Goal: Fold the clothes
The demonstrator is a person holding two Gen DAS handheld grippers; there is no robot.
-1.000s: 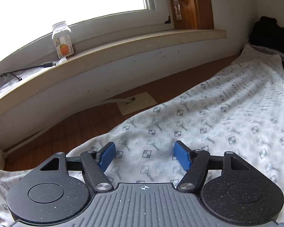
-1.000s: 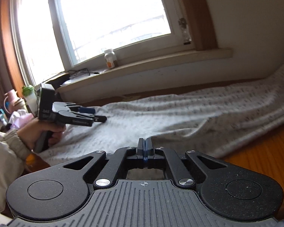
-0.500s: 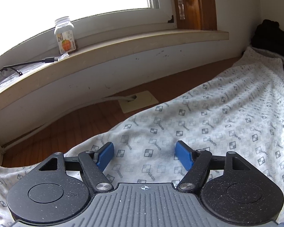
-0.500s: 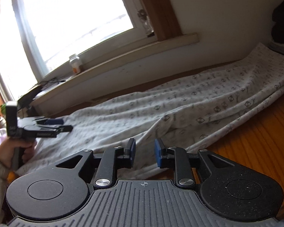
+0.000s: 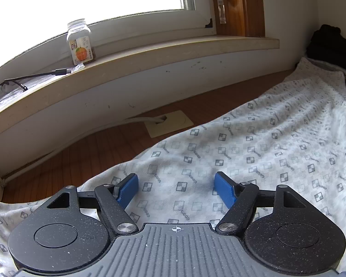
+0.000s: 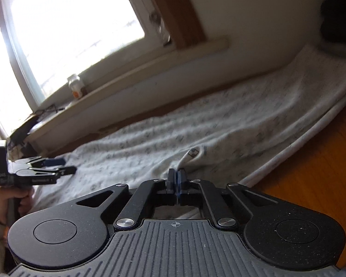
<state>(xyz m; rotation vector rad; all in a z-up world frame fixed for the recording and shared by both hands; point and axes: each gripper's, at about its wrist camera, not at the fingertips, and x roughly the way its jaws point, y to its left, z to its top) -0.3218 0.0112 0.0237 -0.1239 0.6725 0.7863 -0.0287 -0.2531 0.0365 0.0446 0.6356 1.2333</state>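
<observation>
Garment (image 5: 253,143): white, printed with small checked squares, spread flat on wooden table (image 6: 316,161) below windowsill (image 5: 150,55). Left gripper (image 5: 175,188): jaws wide apart above the cloth, nothing between them. Right gripper (image 6: 177,176): jaws together, pinching a raised fold of the garment at its near edge. Bottle (image 5: 79,42): on windowsill.

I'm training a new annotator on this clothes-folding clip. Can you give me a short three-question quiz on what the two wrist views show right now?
1. True or false: the right tool is shut on a pinch of the patterned garment.
2. The left tool is: A open above the garment, B shut on it.
3. What stands on the windowsill?

Key: 1 true. 2 A. 3 A small clear bottle with an orange on its label.
</observation>
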